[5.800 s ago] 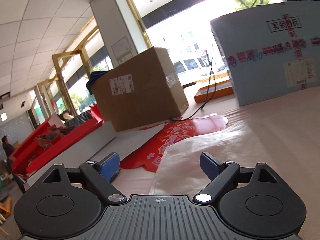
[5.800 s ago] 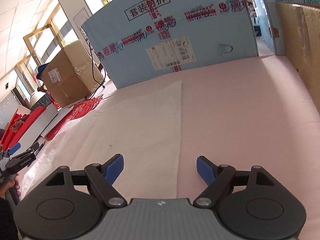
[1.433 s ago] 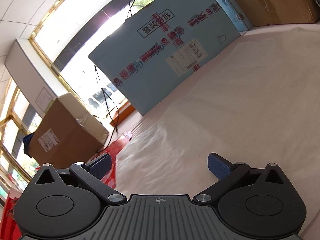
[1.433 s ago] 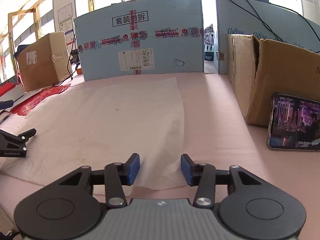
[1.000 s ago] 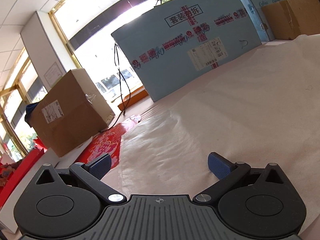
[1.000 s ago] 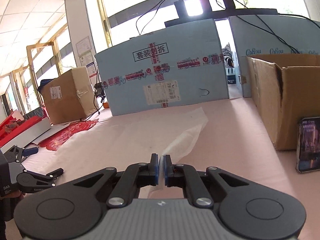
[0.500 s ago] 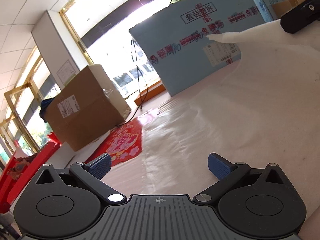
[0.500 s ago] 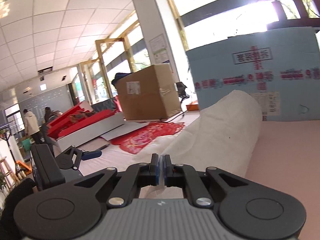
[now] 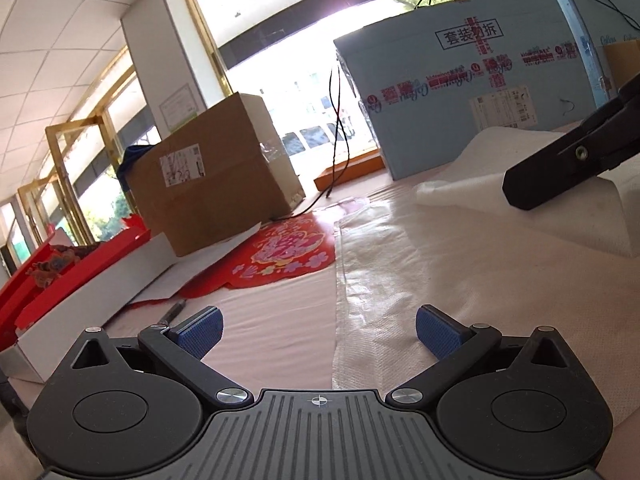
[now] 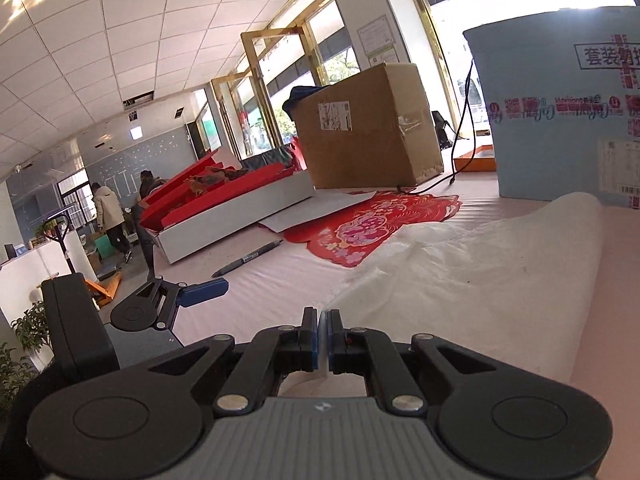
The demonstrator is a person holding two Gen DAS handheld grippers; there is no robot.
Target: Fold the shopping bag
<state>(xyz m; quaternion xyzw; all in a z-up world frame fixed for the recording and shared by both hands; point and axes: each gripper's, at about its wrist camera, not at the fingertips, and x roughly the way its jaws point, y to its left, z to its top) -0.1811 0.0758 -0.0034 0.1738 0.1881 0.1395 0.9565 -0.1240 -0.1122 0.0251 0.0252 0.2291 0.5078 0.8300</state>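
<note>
The shopping bag [image 9: 460, 264] is a white woven sheet lying on the pink table. My left gripper [image 9: 318, 330] is open and empty, low over the bag's near left edge. My right gripper [image 10: 323, 330] is shut on a corner of the bag [image 10: 480, 264] and carries it leftward, so the cloth arches over in a fold. In the left wrist view the right gripper's black arm [image 9: 576, 160] shows at the right over the lifted fold [image 9: 520, 188]. The left gripper [image 10: 172, 300] shows at the left of the right wrist view.
A red paper cutout [image 9: 288, 252] and a pen [image 10: 250, 258] lie left of the bag. A brown carton [image 9: 216, 196], a white and red box [image 10: 224, 204] and a blue foam board [image 9: 480, 92] stand beyond. A black cable [image 9: 340, 144] hangs down.
My right gripper closed on the bag's right corner, lifted it and swung it left across the bag. My left gripper stayed open and turned left toward the bag's left edge.
</note>
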